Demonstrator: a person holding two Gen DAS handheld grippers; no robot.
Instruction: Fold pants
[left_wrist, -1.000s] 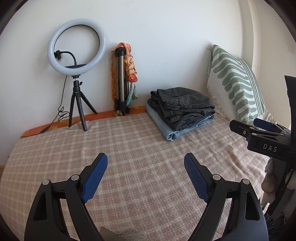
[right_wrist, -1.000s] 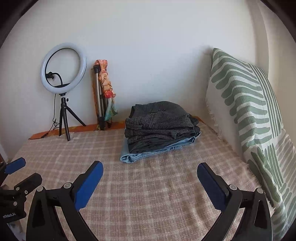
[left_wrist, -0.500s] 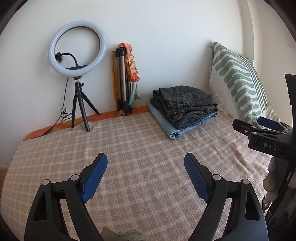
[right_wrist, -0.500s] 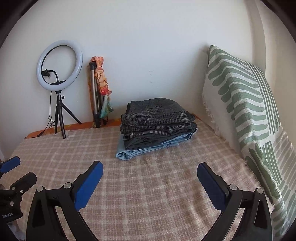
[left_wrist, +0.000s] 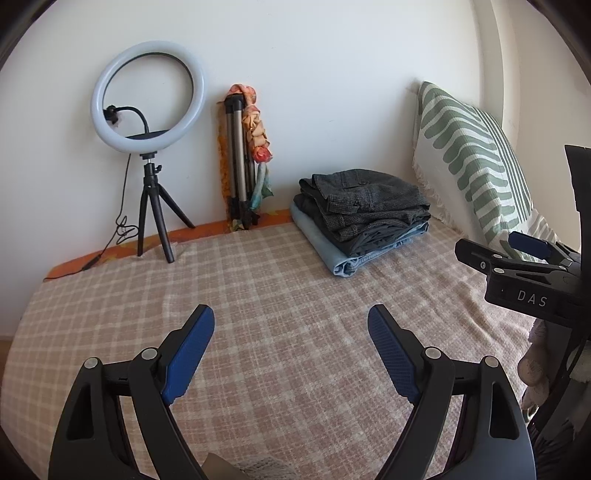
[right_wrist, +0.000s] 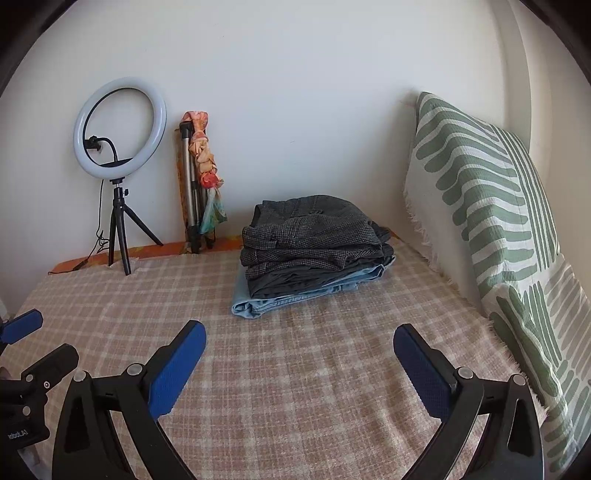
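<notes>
Pants (left_wrist: 364, 214) lie folded in a stack at the far right of the bed (left_wrist: 258, 295), near the wall and just beside the striped pillow (left_wrist: 476, 162). In the left wrist view, the left gripper (left_wrist: 291, 332) hovers with jaws spread wide over bare checked blanket; the right gripper (left_wrist: 524, 254) is cut off at the frame's right edge.

In the right wrist view, the right gripper (right_wrist: 299, 350) is likewise released, with nothing between its fingers, the stack (right_wrist: 314, 243) well ahead. A ring light (right_wrist: 118, 129) stands at the far left edge.
</notes>
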